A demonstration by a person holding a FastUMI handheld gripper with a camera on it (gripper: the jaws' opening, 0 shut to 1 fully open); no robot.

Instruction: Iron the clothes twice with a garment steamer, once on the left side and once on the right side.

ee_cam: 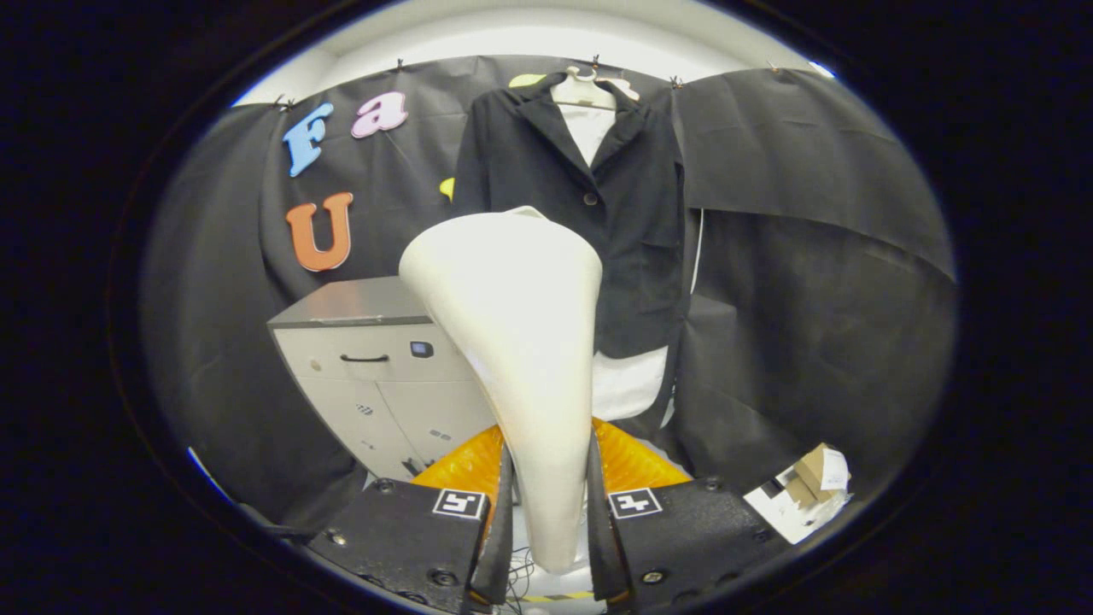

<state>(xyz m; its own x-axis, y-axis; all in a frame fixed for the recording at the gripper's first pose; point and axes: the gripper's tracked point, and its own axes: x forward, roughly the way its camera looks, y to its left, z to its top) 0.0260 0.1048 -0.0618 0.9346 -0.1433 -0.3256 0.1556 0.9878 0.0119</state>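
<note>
Black cloth drapes the booth walls, and a dark jacket (589, 213) hangs on a hanger (585, 90) over a white shirt (628, 384), high against the back wall so its front faces outward and falls free for steaming. Left of the jacket and lower down stands a grey cabinet (376, 367) with a drawer handle. Small cardboard boxes (811, 487) lie low on the right. Up close, the gripper (549, 504) is clamped on the narrow handle of a cream garment steamer (512, 342), both fingers pressing its sides. The steamer widens upward into a broad head that points toward the jacket, apparently held upright ready to sweep the fabric. How near the head is to the cloth cannot be told, and neither side looks visibly treated.
</note>
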